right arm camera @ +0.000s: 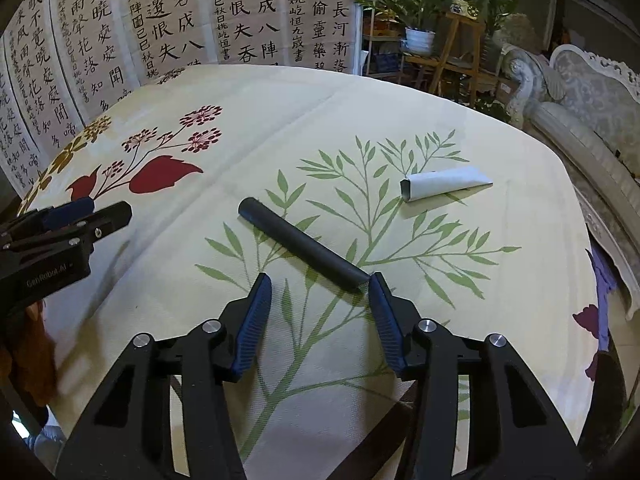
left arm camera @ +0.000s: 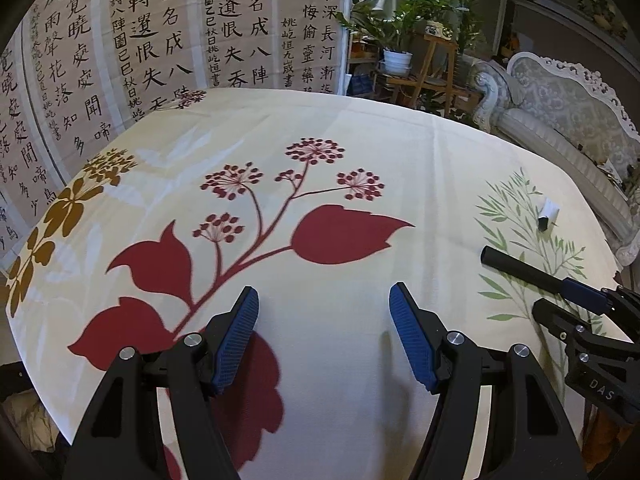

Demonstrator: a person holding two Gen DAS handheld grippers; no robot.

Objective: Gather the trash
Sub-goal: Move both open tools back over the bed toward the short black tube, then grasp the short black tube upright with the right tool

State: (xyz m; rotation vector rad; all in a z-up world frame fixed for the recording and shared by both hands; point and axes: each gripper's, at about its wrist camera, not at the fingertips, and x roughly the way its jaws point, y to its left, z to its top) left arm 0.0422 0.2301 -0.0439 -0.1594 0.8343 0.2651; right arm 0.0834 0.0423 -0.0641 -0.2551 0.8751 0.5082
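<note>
Blue-padded right gripper [right arm camera: 320, 288] is hanging low over the tablecloth [right arm camera: 280, 120], jaws apart; its right pad is sitting just at the near end of the black tube [right arm camera: 300, 248], touching or nearly so, while the left pad is standing clear, so nothing is clamped yet; tube is lying on the green leaf print, running from the pad toward ten o'clock; rolled white paper [right arm camera: 444, 184] is lying further out at one o'clock, apart from the tube; left gripper [left arm camera: 324, 312] is waiting at nine o'clock over the red flower print, jaws wide and empty; in its own view the tube [left arm camera: 520, 268] is showing at three o'clock; no bin or bag is showing in either view; judging progress: both trash pieces are still lying on the table, nothing collected; first pick is only being lined up.
</note>
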